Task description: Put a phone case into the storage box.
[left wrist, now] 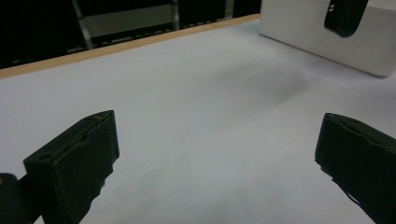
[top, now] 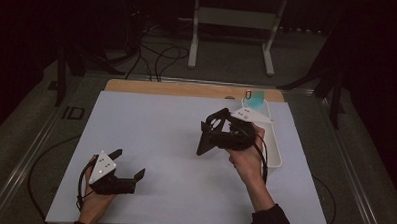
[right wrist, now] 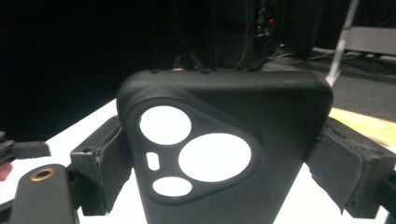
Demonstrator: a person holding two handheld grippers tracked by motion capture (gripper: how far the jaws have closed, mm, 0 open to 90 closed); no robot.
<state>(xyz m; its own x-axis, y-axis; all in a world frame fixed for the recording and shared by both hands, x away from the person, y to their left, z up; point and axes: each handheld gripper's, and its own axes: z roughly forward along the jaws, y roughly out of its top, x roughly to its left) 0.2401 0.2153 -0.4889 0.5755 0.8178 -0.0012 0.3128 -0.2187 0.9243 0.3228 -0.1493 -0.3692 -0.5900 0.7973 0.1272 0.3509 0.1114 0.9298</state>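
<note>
At the left, the left gripper (top: 129,165) rests low on the white table (top: 160,140), jaws spread, nothing between them. Rightward, the right gripper (top: 210,133) grips a black phone case (right wrist: 224,149) – 1 item lifted beside the white bin (top: 275,154); placement likely remains.

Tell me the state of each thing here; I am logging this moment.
Left tool: open, empty, low over the table.
Right tool: shut on the phone case, raised.
Phone case: black, empty, gripped by its sides, camera cutouts see-through.
White bin: on the table's right edge; contents hidden.
</note>
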